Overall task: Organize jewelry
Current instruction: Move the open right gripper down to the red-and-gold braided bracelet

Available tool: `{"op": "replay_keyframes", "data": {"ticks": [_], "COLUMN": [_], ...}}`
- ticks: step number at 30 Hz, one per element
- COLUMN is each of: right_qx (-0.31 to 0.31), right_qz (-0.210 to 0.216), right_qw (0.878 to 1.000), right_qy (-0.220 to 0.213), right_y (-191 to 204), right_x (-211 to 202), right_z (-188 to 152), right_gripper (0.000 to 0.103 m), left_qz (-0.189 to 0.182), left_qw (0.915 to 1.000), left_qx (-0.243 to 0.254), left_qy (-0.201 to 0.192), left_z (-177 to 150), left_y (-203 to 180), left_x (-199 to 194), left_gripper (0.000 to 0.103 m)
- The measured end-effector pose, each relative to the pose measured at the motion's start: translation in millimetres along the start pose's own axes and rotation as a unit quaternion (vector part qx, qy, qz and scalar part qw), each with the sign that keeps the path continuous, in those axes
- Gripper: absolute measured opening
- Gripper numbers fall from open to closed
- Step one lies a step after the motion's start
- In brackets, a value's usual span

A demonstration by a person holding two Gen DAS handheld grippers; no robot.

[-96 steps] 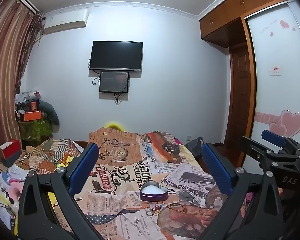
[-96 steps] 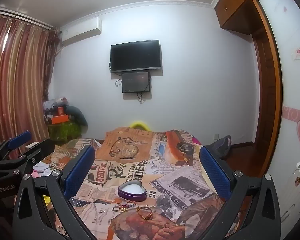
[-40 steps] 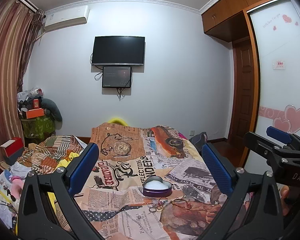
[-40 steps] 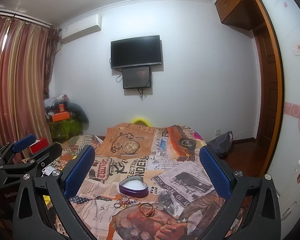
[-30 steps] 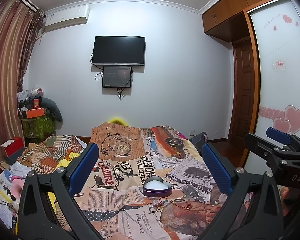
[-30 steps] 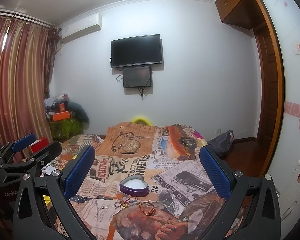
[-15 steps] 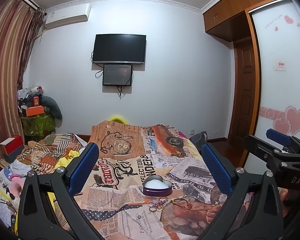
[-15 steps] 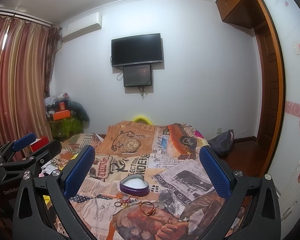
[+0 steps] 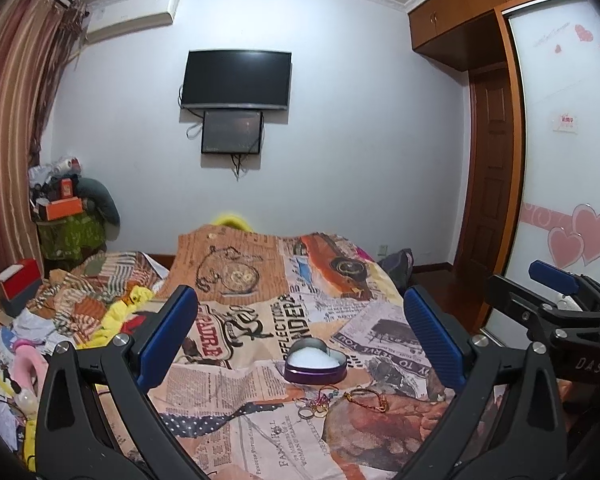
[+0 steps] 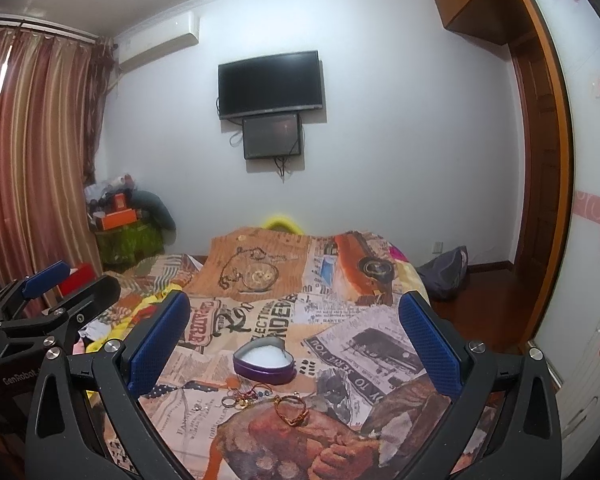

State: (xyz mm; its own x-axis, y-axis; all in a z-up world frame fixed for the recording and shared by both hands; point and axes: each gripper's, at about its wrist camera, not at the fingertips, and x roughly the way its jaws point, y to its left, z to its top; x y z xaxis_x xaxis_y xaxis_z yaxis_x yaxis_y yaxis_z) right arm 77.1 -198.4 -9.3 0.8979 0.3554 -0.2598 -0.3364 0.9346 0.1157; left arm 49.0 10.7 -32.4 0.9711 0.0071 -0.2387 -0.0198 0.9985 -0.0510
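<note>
A purple heart-shaped tin (image 9: pixel 315 367) with a white lining lies open on the bed; it also shows in the right wrist view (image 10: pixel 264 361). In front of it lie small rings and a beaded piece (image 9: pixel 315 404) and a red-gold bracelet (image 9: pixel 370 399). The right wrist view shows the rings (image 10: pixel 240 399) and the bracelet (image 10: pixel 292 409) too. My left gripper (image 9: pixel 300 344) is open and empty, held above the bed short of the jewelry. My right gripper (image 10: pixel 294 340) is open and empty, beside it on the right.
The bed carries a newspaper-print cover (image 9: pixel 228 380). Piled clothes and clutter (image 9: pixel 80 300) lie at the left. A wardrobe with heart stickers (image 9: pixel 572 200) and a wooden door (image 9: pixel 488 176) stand at the right. A TV (image 9: pixel 236 79) hangs on the far wall.
Both grippers have tilted slightly and drifted; the view has shifted a little. Both stay open and empty. The jewelry and tin have not moved.
</note>
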Motion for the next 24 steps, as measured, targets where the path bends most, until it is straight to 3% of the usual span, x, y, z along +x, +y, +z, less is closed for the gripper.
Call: {"op": "replay_keyframes", "data": {"ticks": [8, 14, 19, 24], "right_qx": [0.004, -0.007, -0.011, -0.012], "right_qz": [-0.014, -0.03, -0.027, -0.007], "right_qw": [0.998, 0.993, 0.984, 0.973], "right_qy": [0.055, 0.116, 0.176, 0.23], "right_y": [-12.7, -19.4, -23.5, -24.3], "right_x": [35.5, 68.2, 93.5, 113.6], "right_z": [-21.2, -47.2, -75.2, -98.8], "right_gripper": [0.103, 0.103, 0.103, 0.103], "left_qz": [0.0, 0.013, 0.021, 0.012], "left_qw": [0.9975, 0.9905, 0.9808, 0.9651], "left_qx": [-0.001, 0.009, 0.013, -0.008], "left_qy": [0.07, 0.136, 0.193, 0.262], "left_z": [-25.3, -58.4, -89.3, -115.4], "left_y": [13.0, 21.4, 29.0, 37.7], "left_x": [45.5, 82.0, 108.3, 130.0], "left_gripper": [0.103, 0.103, 0.103, 0.088]}}
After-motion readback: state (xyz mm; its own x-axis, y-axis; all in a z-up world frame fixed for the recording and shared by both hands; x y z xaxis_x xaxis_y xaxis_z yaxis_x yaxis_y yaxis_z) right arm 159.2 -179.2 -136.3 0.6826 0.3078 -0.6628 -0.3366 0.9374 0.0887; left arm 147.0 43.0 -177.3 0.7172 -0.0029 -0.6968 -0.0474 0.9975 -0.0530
